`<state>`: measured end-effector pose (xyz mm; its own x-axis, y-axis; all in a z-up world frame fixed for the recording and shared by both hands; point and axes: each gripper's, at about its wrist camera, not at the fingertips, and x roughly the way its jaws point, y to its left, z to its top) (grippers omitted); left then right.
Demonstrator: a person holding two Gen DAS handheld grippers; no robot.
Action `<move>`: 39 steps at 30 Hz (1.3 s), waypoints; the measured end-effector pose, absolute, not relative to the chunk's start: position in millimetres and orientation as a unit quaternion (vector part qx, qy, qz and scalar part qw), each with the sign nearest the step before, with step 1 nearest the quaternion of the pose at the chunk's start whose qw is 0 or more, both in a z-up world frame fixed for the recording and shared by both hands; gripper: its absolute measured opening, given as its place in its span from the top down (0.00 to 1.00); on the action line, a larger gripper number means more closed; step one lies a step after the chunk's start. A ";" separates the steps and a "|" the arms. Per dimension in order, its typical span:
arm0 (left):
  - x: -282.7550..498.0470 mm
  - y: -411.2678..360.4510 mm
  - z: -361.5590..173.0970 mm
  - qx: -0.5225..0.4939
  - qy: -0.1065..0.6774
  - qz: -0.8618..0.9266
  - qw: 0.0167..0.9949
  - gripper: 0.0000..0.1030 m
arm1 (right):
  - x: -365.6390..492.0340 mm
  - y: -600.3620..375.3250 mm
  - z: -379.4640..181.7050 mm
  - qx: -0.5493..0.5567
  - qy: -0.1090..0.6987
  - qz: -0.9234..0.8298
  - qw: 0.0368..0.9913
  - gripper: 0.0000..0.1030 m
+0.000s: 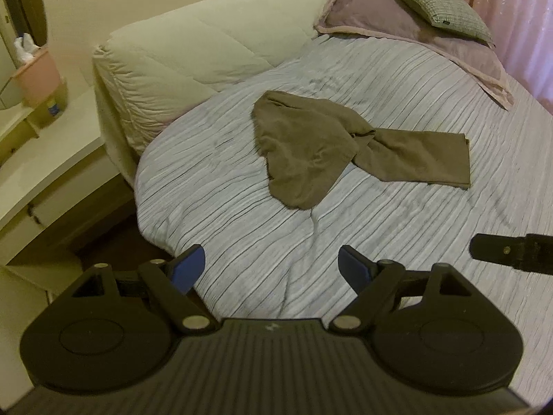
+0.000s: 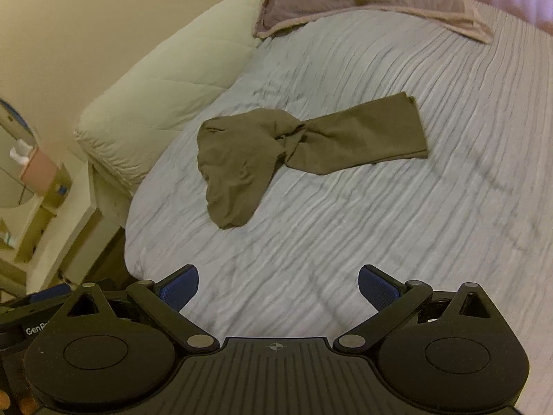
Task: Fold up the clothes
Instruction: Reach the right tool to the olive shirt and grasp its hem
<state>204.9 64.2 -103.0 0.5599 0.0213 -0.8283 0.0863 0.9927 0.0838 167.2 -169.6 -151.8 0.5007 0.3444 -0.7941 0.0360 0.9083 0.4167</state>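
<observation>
i judge this the reach-in step: my left gripper [image 1: 271,268] and right gripper [image 2: 278,287] both hang over the near edge of the bed [image 1: 380,242], jaws apart, holding nothing. the garment [image 1: 331,145] lies mid-bed, well ahead, olive, twisted at its middle, one end bunched, the other flat. next it needs untwisting and spreading.

Olive-brown garment [image 1: 331,145] — twisted at its middle — lies crumpled on the bed [image 1: 380,228].
</observation>
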 end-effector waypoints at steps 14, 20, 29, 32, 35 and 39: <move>296.5 74.6 -135.5 0.074 0.491 -0.031 0.867 0.21 | 243.0 -152.0 -190.3 0.226 0.511 0.065 0.827 0.09; 335.7 74.8 -152.9 0.086 0.499 -0.045 0.861 0.21 | 270.5 -148.9 -208.2 0.243 0.512 0.051 0.822 0.09; 395.3 76.9 -183.6 0.108 0.516 -0.071 0.847 0.21 | 317.5 -135.1 -238.7 0.265 0.506 0.038 0.820 0.18; 416.4 81.0 -196.1 0.111 0.523 -0.072 0.842 0.21 | 334.5 -128.9 -254.1 0.274 0.501 0.041 0.820 0.19; 438.5 85.8 -209.4 0.114 0.524 -0.072 0.841 0.21 | 350.3 -121.9 -275.3 0.275 0.498 0.052 0.821 0.33; 467.2 91.0 -226.2 0.118 0.529 -0.071 0.838 0.21 | 368.9 -116.3 -306.5 0.288 0.502 0.049 0.814 0.34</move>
<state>467.2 91.0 -226.2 0.4311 0.0054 -0.9023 0.2441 0.9620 0.1224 368.9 -116.3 -306.5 0.4921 0.3677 -0.7891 0.2093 0.8299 0.5172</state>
